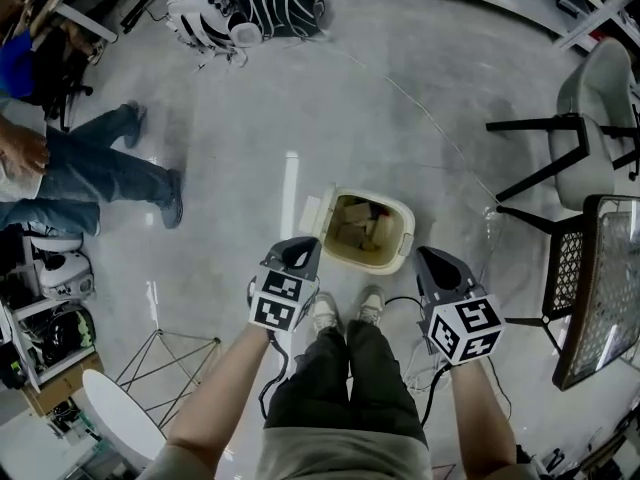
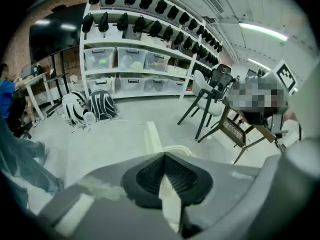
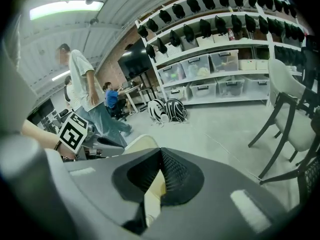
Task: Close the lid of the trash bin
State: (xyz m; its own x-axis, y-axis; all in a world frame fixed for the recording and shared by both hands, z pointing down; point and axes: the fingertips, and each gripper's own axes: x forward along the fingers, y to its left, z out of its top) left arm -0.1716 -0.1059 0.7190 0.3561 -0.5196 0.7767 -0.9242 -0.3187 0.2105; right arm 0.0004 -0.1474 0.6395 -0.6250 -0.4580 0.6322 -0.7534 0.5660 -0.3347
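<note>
A cream trash bin (image 1: 392, 251) stands open on the floor just ahead of my feet, with brown rubbish inside. Its lid (image 1: 311, 213) is tipped back at the bin's left side. My left gripper (image 1: 303, 245) hovers at the bin's near left corner, close to the lid, jaws shut and empty. My right gripper (image 1: 429, 257) hangs by the bin's near right corner, also shut on nothing. In the left gripper view the lid (image 2: 152, 136) and bin rim (image 2: 176, 149) show just past the left gripper (image 2: 164, 156). In the right gripper view the bin (image 3: 138, 144) lies beyond the right gripper (image 3: 160, 152).
A seated person in jeans (image 1: 96, 174) is at the left. Two backpacks (image 1: 246, 8) lie at the back. A chair (image 1: 588, 118) and a mesh table (image 1: 600, 280) stand at the right, a wire stand (image 1: 172, 356) at the near left. A cable (image 1: 420, 103) crosses the floor.
</note>
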